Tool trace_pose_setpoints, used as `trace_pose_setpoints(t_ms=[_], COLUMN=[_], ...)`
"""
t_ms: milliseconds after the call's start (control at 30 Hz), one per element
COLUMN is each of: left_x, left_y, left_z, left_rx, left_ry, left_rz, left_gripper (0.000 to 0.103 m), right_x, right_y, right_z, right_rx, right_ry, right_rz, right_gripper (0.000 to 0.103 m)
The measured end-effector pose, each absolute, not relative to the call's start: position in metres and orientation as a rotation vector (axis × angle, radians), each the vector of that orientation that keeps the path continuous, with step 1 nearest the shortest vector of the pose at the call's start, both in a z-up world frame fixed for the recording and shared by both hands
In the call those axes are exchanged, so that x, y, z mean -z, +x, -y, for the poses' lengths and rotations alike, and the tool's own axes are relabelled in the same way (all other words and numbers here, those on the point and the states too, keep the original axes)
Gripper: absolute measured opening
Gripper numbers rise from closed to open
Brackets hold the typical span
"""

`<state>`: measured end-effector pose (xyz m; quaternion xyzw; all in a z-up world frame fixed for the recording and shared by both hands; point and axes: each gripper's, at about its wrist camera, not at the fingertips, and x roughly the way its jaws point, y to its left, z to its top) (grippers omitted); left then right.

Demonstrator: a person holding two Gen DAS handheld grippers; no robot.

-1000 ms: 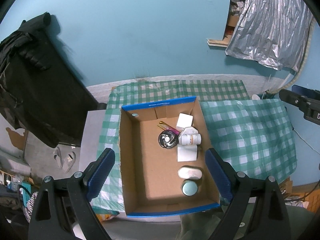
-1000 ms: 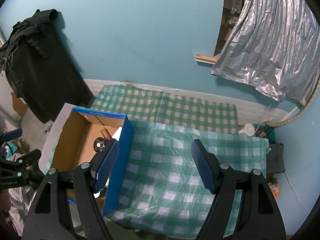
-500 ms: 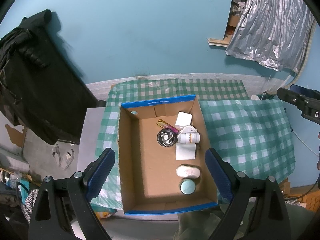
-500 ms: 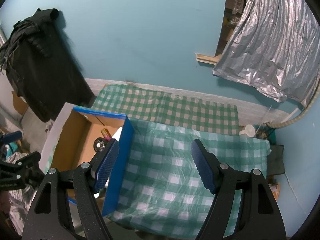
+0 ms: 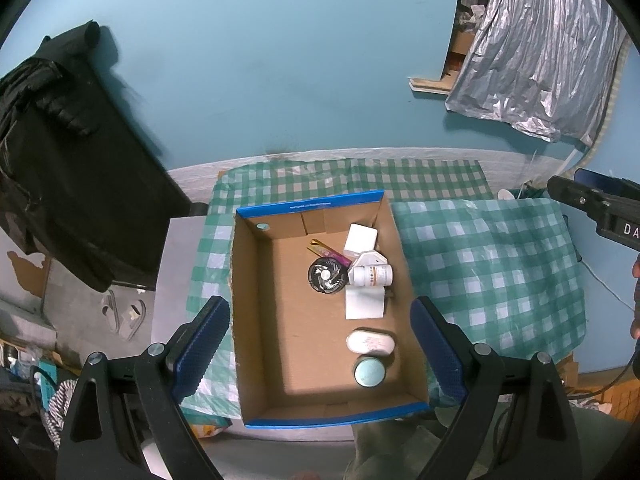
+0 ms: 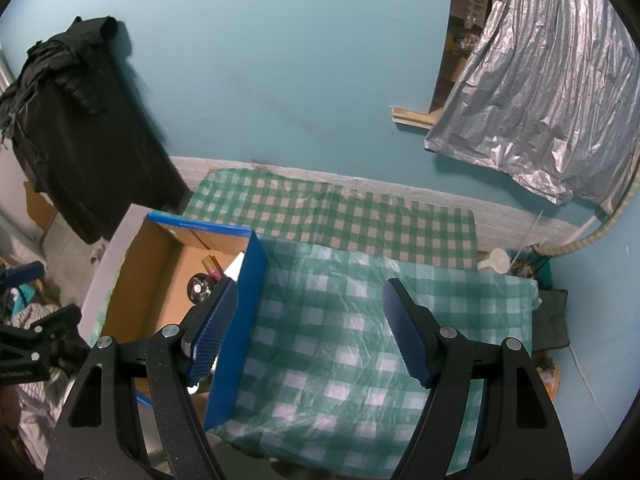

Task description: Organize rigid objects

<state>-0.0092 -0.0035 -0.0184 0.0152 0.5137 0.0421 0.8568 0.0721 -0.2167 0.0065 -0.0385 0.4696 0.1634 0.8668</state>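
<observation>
Left claw (image 5: 320, 344) hangs spread above cardboard box (image 5: 256, 320) beside checked cloth (image 5: 492, 276).

Both pictures are dim with a cold blue tint. The fisheye lens bends the edges and leaves black corners. The silver sheet (image 5: 536, 60) shows glare.

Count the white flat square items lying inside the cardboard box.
2: one white square leans at the far right corner of the cardboard box; another lies mid-right, below the pill bottle. Others may hide underneath.
</observation>
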Motion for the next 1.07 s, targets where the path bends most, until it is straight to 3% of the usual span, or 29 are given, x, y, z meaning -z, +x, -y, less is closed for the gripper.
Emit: trace_pose_setpoints(t_ms=[1067], left_x=[0.018], left_y=[-0.019], left_z=[-0.004], left_rx=[-0.102], left_ry=[0.018], left_rz=[-1.093], left_gripper=[0.095], right_x=[-0.007], right_y=[0.066], right_z=[0.219], right_rx=[-0.347], right_ry=[-0.086], right_rz=[-0.989], right_gripper=[0.075])
